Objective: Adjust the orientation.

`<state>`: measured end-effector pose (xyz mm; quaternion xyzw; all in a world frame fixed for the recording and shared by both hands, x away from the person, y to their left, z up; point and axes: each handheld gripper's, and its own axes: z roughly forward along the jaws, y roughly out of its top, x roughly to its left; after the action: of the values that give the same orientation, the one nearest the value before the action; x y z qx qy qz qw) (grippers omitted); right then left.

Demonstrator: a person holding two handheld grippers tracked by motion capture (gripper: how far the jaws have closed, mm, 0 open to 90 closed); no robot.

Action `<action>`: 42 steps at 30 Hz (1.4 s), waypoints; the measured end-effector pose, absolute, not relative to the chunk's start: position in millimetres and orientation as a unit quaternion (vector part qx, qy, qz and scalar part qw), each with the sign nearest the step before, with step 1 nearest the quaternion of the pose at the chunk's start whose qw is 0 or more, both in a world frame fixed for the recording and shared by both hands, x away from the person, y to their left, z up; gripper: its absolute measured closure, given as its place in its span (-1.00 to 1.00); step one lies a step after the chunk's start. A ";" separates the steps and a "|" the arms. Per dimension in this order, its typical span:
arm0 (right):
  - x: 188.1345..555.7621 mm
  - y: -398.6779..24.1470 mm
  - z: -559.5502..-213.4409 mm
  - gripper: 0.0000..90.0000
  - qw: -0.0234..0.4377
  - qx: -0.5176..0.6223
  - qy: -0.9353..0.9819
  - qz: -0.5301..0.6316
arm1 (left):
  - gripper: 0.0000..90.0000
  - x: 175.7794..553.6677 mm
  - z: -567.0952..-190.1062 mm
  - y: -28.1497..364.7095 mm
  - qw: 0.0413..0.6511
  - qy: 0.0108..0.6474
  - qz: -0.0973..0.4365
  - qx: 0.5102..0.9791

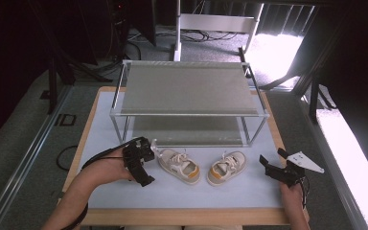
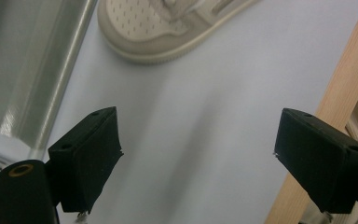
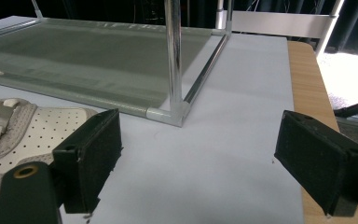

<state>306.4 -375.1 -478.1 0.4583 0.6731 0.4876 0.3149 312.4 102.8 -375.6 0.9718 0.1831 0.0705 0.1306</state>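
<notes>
Pair of shoes on tabletop [image 1: 182, 189], in front of empty rack [image 1: 187, 88], likely awaiting shelving. Left shoe [image 1: 179, 165] at 3 o'clock of left tool [image 1: 146, 153]; jaws wide, nothing between, lined up for grab. Right shoe [image 1: 226, 167] at 9 o'clock of right tool [image 1: 273, 165]; jaws wide, empty, parked.

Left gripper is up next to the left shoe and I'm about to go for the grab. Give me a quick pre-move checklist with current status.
1. Left gripper jaws open: ok, wide apart with nothing between them.
2. Left shoe upright on the mat and free to lift: ok, sole down, apart from the right shoe.
3. Jaws lined up on the left shoe: not ok, in the left gripper view the shoe lies ahead and off to one side, outside the jaws.
4. Right gripper out of the way: ok, open and off to the right of the right shoe.
5. Rack shelves free: top ok; lower shelf cannot tell, partly hidden.
</notes>
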 end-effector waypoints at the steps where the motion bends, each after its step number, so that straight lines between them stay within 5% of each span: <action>1: 306.4 -375.2 -478.1 -0.69 0.315 0.458 0.673 0.488 | -0.69 312.5 -374.6 100.2 0.132 0.180 0.070 0.972; 42: 306.1 -376.5 -478.2 -0.69 0.312 0.457 0.671 0.493 | -0.69 312.2 -365.9 -14.9 0.148 0.082 0.015 0.985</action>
<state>306.1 -376.5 -478.2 0.4569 0.6712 0.4934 0.3120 312.2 -14.9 -365.9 0.9854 0.0823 0.0154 0.1479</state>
